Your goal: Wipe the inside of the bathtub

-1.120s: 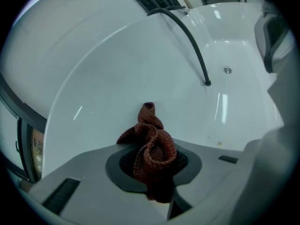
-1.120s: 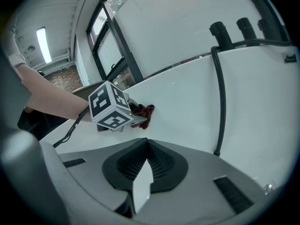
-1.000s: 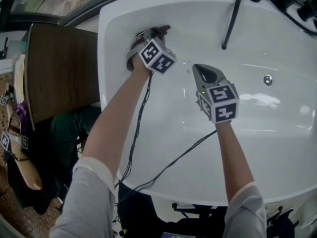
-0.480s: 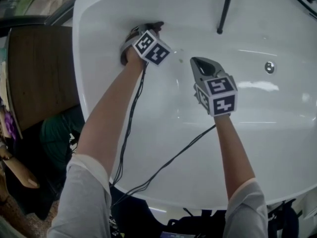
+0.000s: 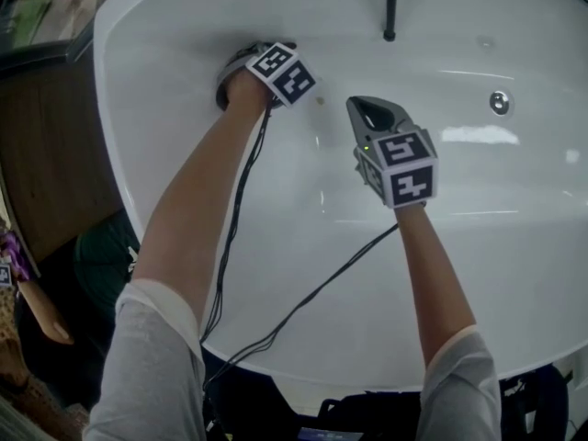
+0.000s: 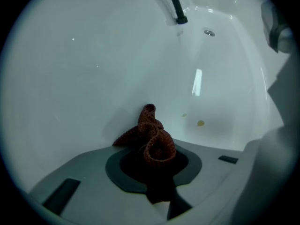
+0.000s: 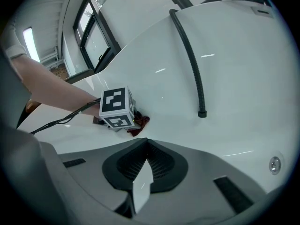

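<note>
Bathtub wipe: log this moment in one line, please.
left tool shut on dark red cloth | cloth against bathtub inner wall | right tool shut, empty, apart from cloth

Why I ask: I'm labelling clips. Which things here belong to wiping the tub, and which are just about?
In the job:
bathtub
dark red cloth
left gripper, shut on it

Just about:
right gripper, shut, empty
black hose
round metal fitting
wooden panel

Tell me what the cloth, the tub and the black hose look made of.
The cloth: dark red-brown knitted or crocheted yarn, judging by its ribbed loops; matte.
The tub: glossy white, likely acrylic or enamel; sharp light streaks reflect off it.
The hose: black, seemingly ridged, probably plastic or rubber.
</note>
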Demonstrator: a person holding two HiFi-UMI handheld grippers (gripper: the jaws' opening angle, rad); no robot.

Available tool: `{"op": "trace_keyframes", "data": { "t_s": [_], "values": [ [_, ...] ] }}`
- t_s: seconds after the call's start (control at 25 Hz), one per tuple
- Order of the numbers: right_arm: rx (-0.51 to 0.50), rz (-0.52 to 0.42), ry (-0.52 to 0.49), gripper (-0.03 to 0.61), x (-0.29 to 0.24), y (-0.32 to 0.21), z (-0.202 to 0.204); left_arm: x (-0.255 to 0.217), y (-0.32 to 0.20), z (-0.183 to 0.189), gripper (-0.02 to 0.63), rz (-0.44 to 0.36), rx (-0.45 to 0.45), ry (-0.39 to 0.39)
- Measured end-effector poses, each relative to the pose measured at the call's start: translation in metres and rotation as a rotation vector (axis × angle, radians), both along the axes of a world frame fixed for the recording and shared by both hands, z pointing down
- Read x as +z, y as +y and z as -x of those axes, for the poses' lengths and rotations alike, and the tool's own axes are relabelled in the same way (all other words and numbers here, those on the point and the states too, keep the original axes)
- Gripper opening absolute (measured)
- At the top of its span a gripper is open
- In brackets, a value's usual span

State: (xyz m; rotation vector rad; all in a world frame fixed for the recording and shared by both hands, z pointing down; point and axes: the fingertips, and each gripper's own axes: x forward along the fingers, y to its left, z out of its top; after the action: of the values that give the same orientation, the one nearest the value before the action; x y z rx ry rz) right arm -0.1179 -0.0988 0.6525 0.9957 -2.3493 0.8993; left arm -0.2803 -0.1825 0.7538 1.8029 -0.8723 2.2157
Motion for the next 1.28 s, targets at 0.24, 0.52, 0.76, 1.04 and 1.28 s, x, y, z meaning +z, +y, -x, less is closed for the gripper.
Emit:
{"op": "trace_keyframes", "data": {
  "t_s": [0.24,0.52,0.76,1.04,1.28],
  "values": [
    [0.016,0.021,0.004,0.005,0.016,0.005,-0.016,0.030,0.006,-0.011,0.087,0.048,0.060,-0.026],
    [0.024,0.038,0.036,0.005,0.036,0.010,-0.019,0.065,0.014,-0.022,0.087,0.091,0.076,-0.021],
    [0.025,0.056,0.051,0.005,0.046,0.014,-0.020,0.096,0.025,-0.034,0.087,0.147,0.085,-0.002],
    [0.040,0.069,0.078,0.005,0.054,0.013,-0.040,0.116,0.032,-0.057,0.087,0.165,0.134,0.096],
    [0.040,0.078,0.084,0.005,0.052,0.023,-0.048,0.125,0.061,-0.069,0.081,0.151,0.171,0.125]
  ]
}}
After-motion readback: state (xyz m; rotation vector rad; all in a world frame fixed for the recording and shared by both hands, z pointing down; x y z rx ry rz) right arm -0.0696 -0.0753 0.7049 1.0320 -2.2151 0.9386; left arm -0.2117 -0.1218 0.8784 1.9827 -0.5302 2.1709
